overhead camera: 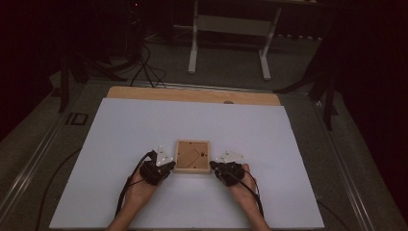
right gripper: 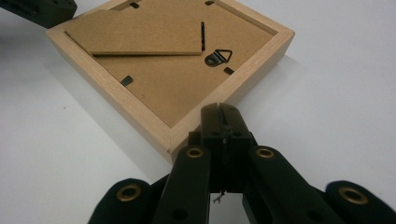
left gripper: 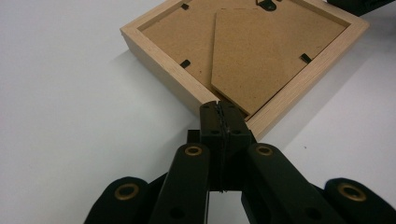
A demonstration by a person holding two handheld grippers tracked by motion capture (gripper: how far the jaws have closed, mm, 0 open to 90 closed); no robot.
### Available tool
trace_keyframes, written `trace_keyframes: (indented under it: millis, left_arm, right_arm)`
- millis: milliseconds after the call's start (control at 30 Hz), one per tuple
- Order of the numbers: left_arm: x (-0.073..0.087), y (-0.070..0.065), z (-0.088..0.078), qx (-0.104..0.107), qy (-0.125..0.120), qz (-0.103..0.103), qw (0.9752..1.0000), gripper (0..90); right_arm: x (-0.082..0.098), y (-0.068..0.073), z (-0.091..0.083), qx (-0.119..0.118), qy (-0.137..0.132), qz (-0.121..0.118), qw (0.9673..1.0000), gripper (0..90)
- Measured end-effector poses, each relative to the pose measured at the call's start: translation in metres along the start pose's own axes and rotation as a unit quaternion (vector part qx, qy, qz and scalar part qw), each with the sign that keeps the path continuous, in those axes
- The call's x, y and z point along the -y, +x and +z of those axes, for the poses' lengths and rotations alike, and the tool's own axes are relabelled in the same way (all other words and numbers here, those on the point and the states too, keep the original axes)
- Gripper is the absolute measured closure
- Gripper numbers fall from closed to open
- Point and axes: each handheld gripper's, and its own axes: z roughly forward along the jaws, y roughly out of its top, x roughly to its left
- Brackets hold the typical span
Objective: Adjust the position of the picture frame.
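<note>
1. Wooden frame [overhead camera: 192, 156] lies face down mid-tabletop [overhead camera: 120, 134], backing board up, likely so its clips can be reached
2. Left claw [left gripper: 219, 112] is closed, empty, tip at a near corner
3. Right claw [right gripper: 219, 114] likewise at the opposite corner
4. Bare white tabletop surrounds the frame, with ample room to slide it

The left claw [overhead camera: 169, 165] and right claw [overhead camera: 213, 166] are matte black, each topped by a pale grey three-cornered plate [overhead camera: 163, 155] dotted with small dark screws. A black cable [overhead camera: 126, 188] trails off each one toward 6 o'clock. In the gripper views, each claw has two thick black link arms [left gripper: 187, 186] with brass-ringed pivot holes [left gripper: 193, 150], and rounded black knuckles at 7 and 5 o'clock carry the same brass rings. The forearms are bare, with no sleeves.
</note>
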Motion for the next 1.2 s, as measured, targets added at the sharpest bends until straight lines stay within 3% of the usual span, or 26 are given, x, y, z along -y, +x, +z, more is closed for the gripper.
trace_keyframes:
  millis: [500,1200]
  left_arm:
    - [-0.0046,-0.0053,0.0045,-0.001,-0.008,-0.004,1.0,89.8]
    - [-0.0047,-0.0025,0.0059,0.001,-0.016,-0.011,0.9998,88.4]
  right_arm:
    - [0.0028,-0.0081,-0.001,0.005,-0.004,0.02,0.9998,89.9]
    - [0.0047,-0.0068,-0.0027,0.007,-0.006,0.023,0.9997,89.8]
